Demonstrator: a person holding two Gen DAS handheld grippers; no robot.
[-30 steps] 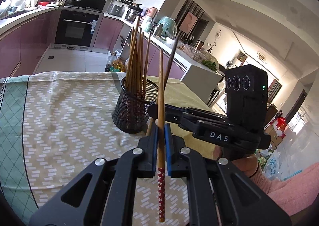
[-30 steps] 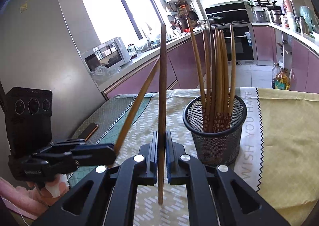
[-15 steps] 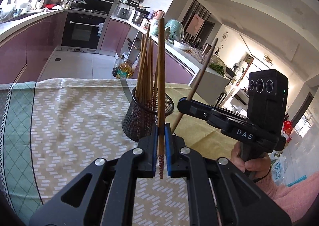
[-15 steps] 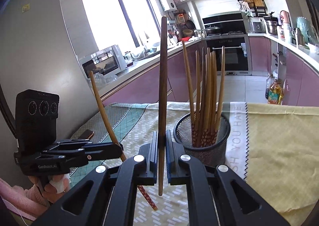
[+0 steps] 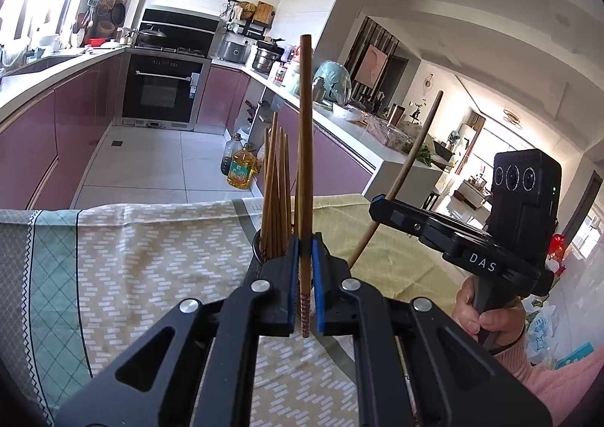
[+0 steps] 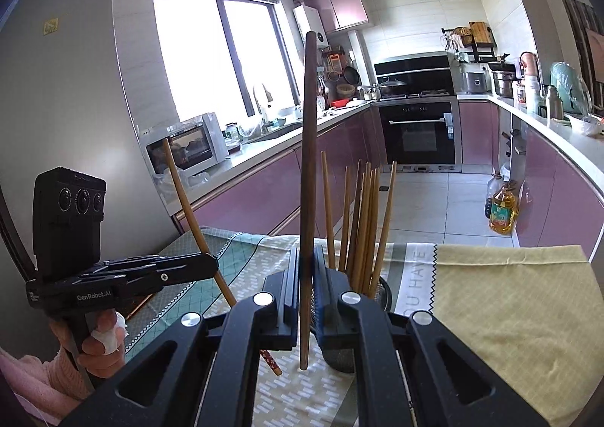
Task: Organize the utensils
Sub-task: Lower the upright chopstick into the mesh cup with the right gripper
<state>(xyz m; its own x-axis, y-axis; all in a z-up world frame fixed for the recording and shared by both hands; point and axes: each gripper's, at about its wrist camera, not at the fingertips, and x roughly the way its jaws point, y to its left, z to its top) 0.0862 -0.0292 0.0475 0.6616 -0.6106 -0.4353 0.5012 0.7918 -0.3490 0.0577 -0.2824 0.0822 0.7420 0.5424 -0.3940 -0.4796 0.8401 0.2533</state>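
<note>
left gripper (image 5: pixel 304 268) clamps chopstick (image 5: pixel 305 148); right gripper (image 6: pixel 305 276) clamps dark chopstick (image 6: pixel 307 163); mesh holder (image 6: pixel 383 293) mostly hidden

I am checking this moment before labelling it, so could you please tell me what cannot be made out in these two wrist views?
- Mesh holder: mostly hidden by the gripper fingers in both views.
- Chopsticks in the holder: they overlap, so the count is unclear; lower ends hidden.
- Dark chopstick in the right gripper: whether its lower tip touches the cloth cannot be told.
- Printed text on the tablecloth: cut off by the right gripper.
</note>
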